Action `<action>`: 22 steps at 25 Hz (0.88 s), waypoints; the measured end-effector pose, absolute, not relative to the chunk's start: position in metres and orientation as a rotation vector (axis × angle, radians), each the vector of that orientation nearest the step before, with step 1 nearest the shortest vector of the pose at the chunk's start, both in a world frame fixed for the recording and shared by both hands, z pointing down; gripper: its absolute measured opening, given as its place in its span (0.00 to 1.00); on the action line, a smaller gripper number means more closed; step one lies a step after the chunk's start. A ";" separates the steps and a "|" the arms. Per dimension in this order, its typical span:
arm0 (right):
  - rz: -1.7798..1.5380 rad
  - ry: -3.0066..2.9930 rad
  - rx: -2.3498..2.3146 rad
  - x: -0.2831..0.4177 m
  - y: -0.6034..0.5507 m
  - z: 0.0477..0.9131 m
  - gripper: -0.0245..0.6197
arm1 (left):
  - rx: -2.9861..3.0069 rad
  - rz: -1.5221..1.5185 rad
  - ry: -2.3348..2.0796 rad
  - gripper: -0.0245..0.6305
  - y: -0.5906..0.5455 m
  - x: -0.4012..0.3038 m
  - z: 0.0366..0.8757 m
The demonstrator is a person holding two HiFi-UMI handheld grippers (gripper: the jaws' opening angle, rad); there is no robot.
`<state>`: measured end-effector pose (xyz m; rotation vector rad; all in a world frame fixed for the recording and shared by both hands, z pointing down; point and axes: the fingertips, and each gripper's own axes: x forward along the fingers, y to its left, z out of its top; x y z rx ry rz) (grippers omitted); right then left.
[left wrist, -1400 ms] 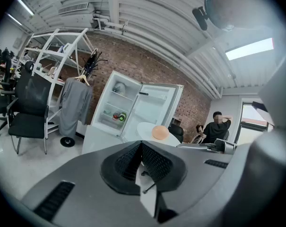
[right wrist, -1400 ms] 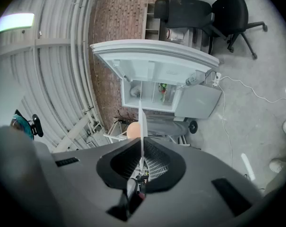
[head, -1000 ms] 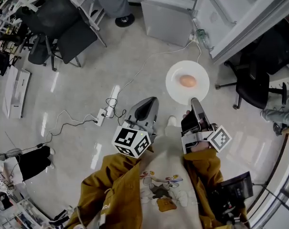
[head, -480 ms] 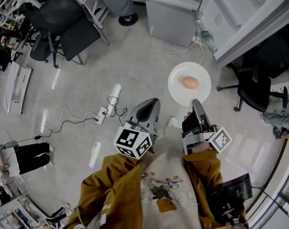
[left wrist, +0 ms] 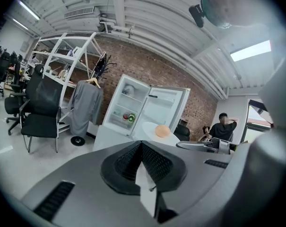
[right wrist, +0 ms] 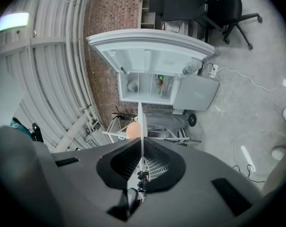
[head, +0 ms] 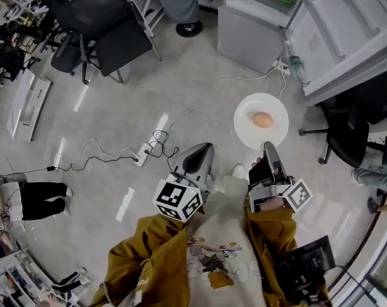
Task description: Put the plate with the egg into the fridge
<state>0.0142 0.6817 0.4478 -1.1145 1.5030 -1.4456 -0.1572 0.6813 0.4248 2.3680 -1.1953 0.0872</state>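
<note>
My right tool (head: 268, 146) is clamped on the near rim of the plate (head: 245, 121), with the egg (head: 263, 119) on top. The open fridge (head: 244, 34) lies straight ahead, well apart. My left tool (head: 208, 147) is closed and empty.

your right tongs (head: 268, 147) grip the near rim of the round white plate (head: 247, 123), held level above the pale glossy floor (head: 103, 120), with the tan egg (head: 262, 119) at its centre. your left tongs (head: 205, 149) sit closed and empty beside them. the open white fridge (head: 247, 27) stands ahead.
</note>
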 end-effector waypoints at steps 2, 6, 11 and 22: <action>-1.437 1.502 -1.109 0.003 0.676 0.448 0.07 | 2.362 0.078 -1.208 0.05 0.681 -0.175 0.426; -1.409 1.485 -1.104 -0.015 0.668 0.446 0.07 | 2.352 0.050 -1.208 0.05 0.669 -0.200 0.429; -1.394 1.470 -1.135 -0.014 0.653 0.443 0.07 | 2.377 0.060 -1.163 0.05 0.649 -0.196 0.427; -1.367 1.428 -1.153 0.021 0.561 0.458 0.07 | 2.379 0.103 -1.135 0.05 0.552 -0.173 0.442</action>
